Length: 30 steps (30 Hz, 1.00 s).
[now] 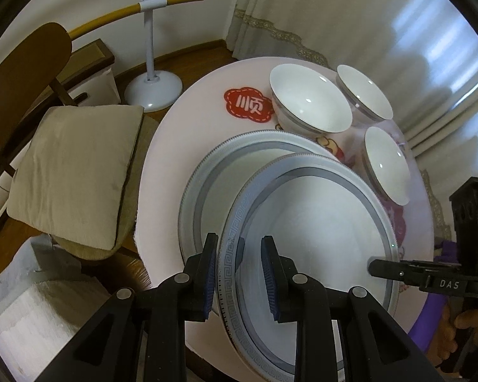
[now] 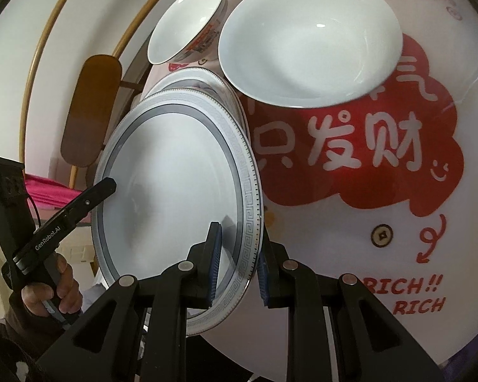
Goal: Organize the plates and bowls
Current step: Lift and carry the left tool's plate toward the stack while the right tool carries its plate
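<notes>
Both the left gripper and right gripper have fingers pinching opposite rims of the top plate, which overlaps the lower plate beside the bowls; uneven lifting risks slippage and chipping.
</notes>
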{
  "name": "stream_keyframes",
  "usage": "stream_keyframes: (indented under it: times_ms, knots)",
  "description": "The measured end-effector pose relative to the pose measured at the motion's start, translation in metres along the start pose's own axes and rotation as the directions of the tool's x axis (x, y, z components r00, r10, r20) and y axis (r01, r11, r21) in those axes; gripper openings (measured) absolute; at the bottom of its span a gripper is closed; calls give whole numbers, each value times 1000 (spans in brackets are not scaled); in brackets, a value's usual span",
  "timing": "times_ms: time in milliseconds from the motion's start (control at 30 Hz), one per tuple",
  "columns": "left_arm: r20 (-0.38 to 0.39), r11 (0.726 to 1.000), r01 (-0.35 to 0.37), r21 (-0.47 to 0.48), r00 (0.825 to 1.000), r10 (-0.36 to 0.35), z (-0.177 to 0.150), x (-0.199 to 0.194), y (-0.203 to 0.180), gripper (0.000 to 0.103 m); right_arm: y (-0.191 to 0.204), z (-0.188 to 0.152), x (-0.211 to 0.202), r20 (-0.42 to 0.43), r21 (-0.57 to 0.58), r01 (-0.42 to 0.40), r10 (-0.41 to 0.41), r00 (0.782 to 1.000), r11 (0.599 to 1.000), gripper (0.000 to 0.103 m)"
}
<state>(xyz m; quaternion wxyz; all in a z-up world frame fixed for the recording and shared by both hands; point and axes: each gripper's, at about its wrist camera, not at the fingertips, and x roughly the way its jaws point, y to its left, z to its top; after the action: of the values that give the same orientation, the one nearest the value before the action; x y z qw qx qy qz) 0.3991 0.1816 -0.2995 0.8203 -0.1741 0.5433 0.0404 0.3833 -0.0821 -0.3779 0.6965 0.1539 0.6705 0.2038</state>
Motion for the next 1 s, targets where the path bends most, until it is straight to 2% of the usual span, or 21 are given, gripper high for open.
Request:
stream_keyframes:
  times_ms: [533,1000]
  knots:
    - [-25,1000,-7,11,1000,7,28,32,12,22,-6,-6,-12,4,68,47,-48,999,997,21]
    - [-32,999,-17,29,999,18,36,46,15,22,0,-7,-17,18,108,84,-87,996,991,23]
